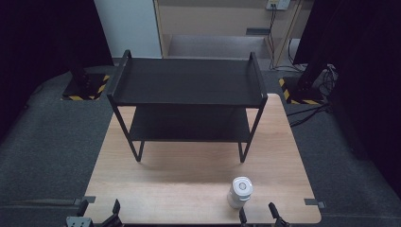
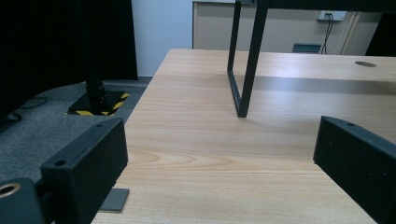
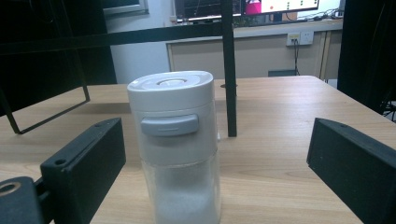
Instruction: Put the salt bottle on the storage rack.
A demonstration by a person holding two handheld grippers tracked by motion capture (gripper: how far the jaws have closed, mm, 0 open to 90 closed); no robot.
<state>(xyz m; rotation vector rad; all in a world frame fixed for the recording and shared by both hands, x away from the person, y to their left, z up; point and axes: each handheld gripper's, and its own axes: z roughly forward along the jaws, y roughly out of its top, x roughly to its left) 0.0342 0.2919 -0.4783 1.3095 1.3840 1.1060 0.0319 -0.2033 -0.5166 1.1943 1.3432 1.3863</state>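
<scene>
We start at the near edge of the table (image 1: 189, 189), where our two grippers sit low, just poking in. The left gripper (image 1: 99, 213) is by the near left corner, the right gripper (image 1: 257, 215) toward the right, well apart from each other.

Our left jaws stand wide apart with nothing between them but bare wood. In the left gripper view the table's left edge runs just beside the left jaw, dropping off to grey carpet (image 2: 42, 121), so there is little room on that side. Ahead it is open wood all the way to the rack's front leg.

Our right jaws are spread wide too, and the white jar (image 1: 239, 191) stands upright between them, close in, its pale lid (image 3: 170, 86) on top and a grey tab on the front. In the right gripper view there is a clear gap of table on both sides of the jar, so the jaws touch nothing. The jar sits near the front edge, right of centre.

Beyond it lies a broad stretch of free table, then the black two-tier rack (image 1: 187, 82) stands across the far half, both shelves bare.
</scene>
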